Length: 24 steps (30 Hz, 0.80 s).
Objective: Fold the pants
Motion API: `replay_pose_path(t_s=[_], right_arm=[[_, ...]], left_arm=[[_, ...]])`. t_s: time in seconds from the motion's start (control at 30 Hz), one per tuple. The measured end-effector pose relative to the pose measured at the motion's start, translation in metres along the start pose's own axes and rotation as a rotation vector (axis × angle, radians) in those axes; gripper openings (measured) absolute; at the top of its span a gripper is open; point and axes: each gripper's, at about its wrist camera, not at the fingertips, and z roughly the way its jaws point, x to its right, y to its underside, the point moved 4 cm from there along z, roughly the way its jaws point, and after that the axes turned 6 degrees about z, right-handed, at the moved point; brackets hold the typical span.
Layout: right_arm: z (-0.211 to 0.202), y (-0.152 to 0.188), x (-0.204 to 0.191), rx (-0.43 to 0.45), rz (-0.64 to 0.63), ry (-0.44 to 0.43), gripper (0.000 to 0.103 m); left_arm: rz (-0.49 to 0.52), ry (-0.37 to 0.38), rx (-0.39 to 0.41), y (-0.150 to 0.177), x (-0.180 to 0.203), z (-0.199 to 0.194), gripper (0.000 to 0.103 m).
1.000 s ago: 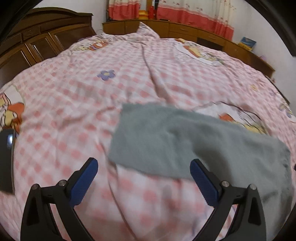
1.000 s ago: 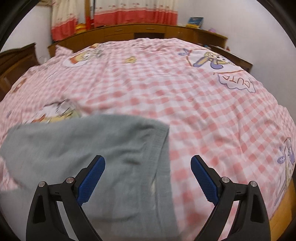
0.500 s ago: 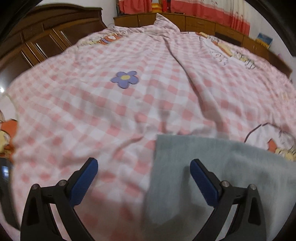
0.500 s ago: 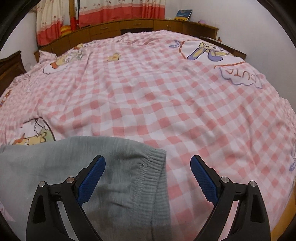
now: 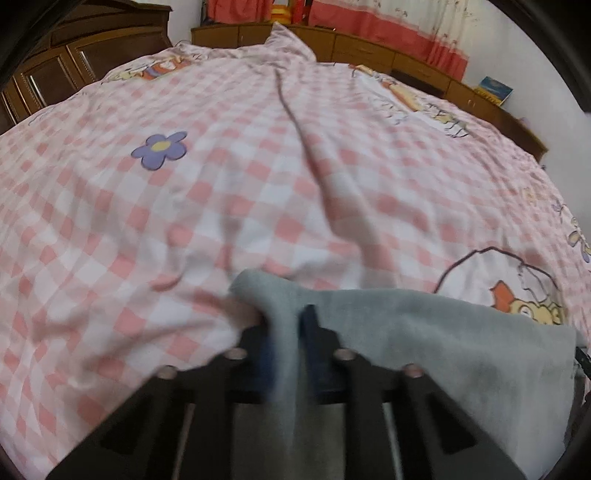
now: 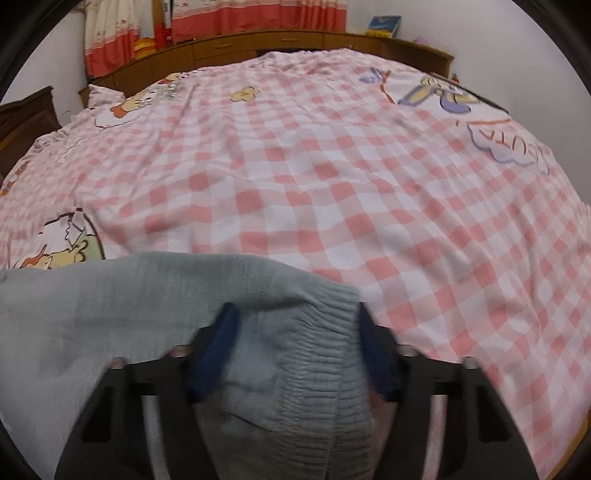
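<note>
Grey knit pants [image 5: 443,350] lie on the near side of the bed, stretching right in the left wrist view. My left gripper [image 5: 286,317] is shut on their left corner, a pinched fold of grey cloth standing up between the blue pads. In the right wrist view the pants [image 6: 110,295] run off to the left. Their ribbed waistband [image 6: 295,369] bulges between the pads of my right gripper [image 6: 295,325]. The right jaws are closing on it and touch it on both sides.
A pink-and-white checked bedspread [image 5: 258,184] with cartoon prints covers the whole bed and is wrinkled near the pants. Dark wooden cabinets [image 5: 74,62] stand at the far left. A low wooden unit [image 6: 295,40] and red curtains [image 6: 258,14] line the back wall.
Both grippers came down and forward onto the pants. The left jaws went from wide open to shut on the corner. The right jaws narrowed around the waistband, which bunched up.
</note>
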Motion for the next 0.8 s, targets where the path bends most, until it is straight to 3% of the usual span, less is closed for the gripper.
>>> replay_pose_path(t_s=[0.03,0.13,0.33,0.5,0.63,0.8], right_arm=[[-0.002,0.0,-0.001,0.002,-0.005,-0.004,0.03],[-0.015,-0.001,-0.005,0.04,-0.017,-0.019,0.021],[-0.052,-0.017,-0.014,0.152,-0.045,-0.047,0.021],[-0.065,-0.037,-0.031,0.202,-0.062,-0.078,0.021],[-0.045,-0.046,-0.052,0.19,-0.08,-0.097,0.021],[0.008,-0.039,-0.074,0.086,-0.137,-0.062,0.021]], left_arm=[[0.003,0.007,0.018,0.0,0.003,-0.005,0.007],[-0.011,0.03,0.07,0.002,0.005,-0.025,0.005],[-0.07,0.03,0.216,-0.006,-0.012,-0.097,0.005],[-0.078,-0.009,0.284,-0.019,-0.029,-0.14,0.004],[-0.051,-0.091,0.264,-0.019,-0.041,-0.137,0.005],[-0.06,-0.145,0.148,-0.001,-0.057,-0.08,0.005]])
